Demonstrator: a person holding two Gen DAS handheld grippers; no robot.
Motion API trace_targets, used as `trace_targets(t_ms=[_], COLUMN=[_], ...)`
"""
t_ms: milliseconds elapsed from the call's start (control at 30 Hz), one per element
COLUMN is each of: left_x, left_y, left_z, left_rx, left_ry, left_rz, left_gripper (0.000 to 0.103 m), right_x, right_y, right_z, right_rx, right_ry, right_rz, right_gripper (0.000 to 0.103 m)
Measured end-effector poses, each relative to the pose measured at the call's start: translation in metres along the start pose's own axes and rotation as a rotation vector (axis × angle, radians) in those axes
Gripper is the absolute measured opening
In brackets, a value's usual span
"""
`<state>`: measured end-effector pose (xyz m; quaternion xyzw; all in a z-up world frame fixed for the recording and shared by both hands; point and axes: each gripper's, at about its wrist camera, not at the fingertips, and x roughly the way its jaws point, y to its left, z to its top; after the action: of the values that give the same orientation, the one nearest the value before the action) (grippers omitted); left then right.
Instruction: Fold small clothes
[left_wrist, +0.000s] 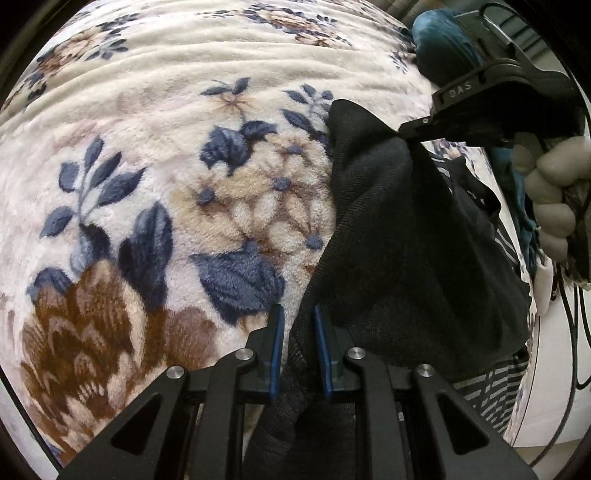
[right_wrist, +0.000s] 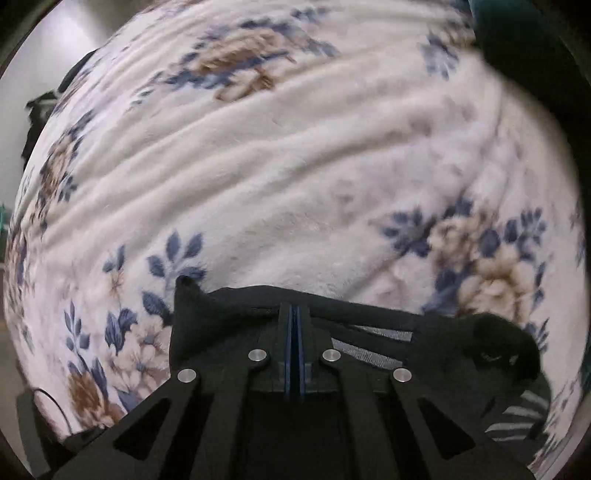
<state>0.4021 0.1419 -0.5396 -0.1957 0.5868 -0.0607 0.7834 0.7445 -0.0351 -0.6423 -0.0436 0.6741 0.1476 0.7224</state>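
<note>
Left wrist view: left gripper jaws part-closed, blue pads either side of a bunched edge of the black knit garment; fabric fills the gap and looks pinched. Garment is lifted off the floral fleece blanket and stretched up and right to the right gripper, whose tips are clamped on its far corner. A grey-and-black striped garment lies under the black one at lower right. Gloved hand on the right gripper's handle. Teal cloth at top right, partly hidden behind the right gripper body. Right wrist view: right gripper jaws fully together, blue pads touching, black garment edge nipped at the tips and draping down both sides. Striped fabric shows lower right below the black cloth. Blanket behind, wrinkled and motion-blurred. Dark object at the blanket's left edge, can't identify.
</note>
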Motion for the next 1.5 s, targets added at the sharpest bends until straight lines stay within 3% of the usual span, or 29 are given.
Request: trace_targets(t_ms=[100,133,233,333,433,500,533,567,633,700,767,800,833,900,933,967,1067,1200,1300,1367,1433,1500], left_x=[0.0,0.001,0.0,0.004,0.008,0.008,0.008,0.008,0.007,0.003,-0.007,-0.012,-0.015,-0.019,-0.017,-0.012,0.013,0.041,0.051,0.05,0.051,0.051], left_y=[0.003,0.003,0.003,-0.002,-0.006,-0.007,-0.007,-0.007,-0.008,-0.007,-0.005,-0.003,0.0,0.006,0.009,0.011,0.016,0.002,-0.022,-0.028,-0.029,-0.024], left_z=[0.005,0.008,0.014,0.015,0.015,0.015,0.014,0.013,0.012,0.016,0.029,0.038,0.045,0.069,0.08,0.096,0.129,0.149,0.15,0.147,0.149,0.155], left_rx=[-0.019,-0.025,-0.025,-0.004,0.028,0.037,0.042,0.047,0.054,0.058,0.052,0.039,0.024,-0.017,-0.027,-0.035,-0.027,0.036,0.152,0.205,0.211,0.177], left_ry=[0.03,0.035,0.033,0.038,0.048,0.048,0.048,0.049,0.054,0.072,0.051,0.031,0.019,-0.019,-0.023,-0.025,0.004,0.07,0.081,0.057,0.051,0.05], left_rz=[-0.013,-0.014,-0.009,0.004,0.025,0.025,0.025,0.024,0.021,0.024,0.03,0.008,-0.012,-0.04,-0.045,-0.053,-0.072,-0.093,-0.063,-0.043,-0.029,-0.024], left_gripper=[0.015,0.016,0.017,0.02,0.02,0.02,0.02,0.02,0.02,0.02,0.03,0.045,0.06,0.063,0.063,0.063,0.062,0.057,0.007,0.005,0.004,0.004], right_x=[0.007,0.009,0.005,0.009,0.024,0.027,0.023,0.022,0.014,0.008,0.002,-0.003,-0.012,-0.031,-0.04,-0.049,-0.058,-0.046,-0.026,-0.011,-0.003,-0.002], right_y=[0.0,0.0,-0.001,0.007,0.03,0.043,0.048,0.052,0.048,0.038,0.018,0.007,-0.006,-0.031,-0.044,-0.058,-0.09,-0.115,-0.123,-0.129,-0.13,-0.133], right_z=[0.003,0.006,0.013,0.022,0.03,0.03,0.03,0.032,0.037,0.046,0.047,0.043,0.032,0.007,-0.011,-0.034,-0.105,-0.208,-0.277,-0.314,-0.33,-0.332], right_rx=[-0.007,0.0,0.022,0.026,-0.048,-0.102,-0.129,-0.156,-0.149,-0.101,0.001,0.048,0.098,0.179,0.233,0.292,0.477,0.735,0.989,1.138,1.222,1.23], right_ry=[0.063,0.085,0.069,0.084,0.12,0.084,0.058,0.04,-0.03,-0.046,-0.012,0.002,0.005,-0.022,-0.044,-0.064,-0.051,0.004,0.058,0.063,-0.004,-0.095], right_rz=[0.072,0.1,0.126,0.19,0.166,0.131,0.118,0.113,0.055,0.064,0.156,0.192,0.217,0.226,0.225,0.216,0.208,0.16,0.191,0.277,0.369,0.382], right_gripper=[0.003,0.007,0.045,0.045,0.045,0.033,0.006,0.0,0.0,0.0,0.0,0.001,0.003,0.027,0.049,0.051,0.051,0.051,0.052,0.052,0.052,0.051])
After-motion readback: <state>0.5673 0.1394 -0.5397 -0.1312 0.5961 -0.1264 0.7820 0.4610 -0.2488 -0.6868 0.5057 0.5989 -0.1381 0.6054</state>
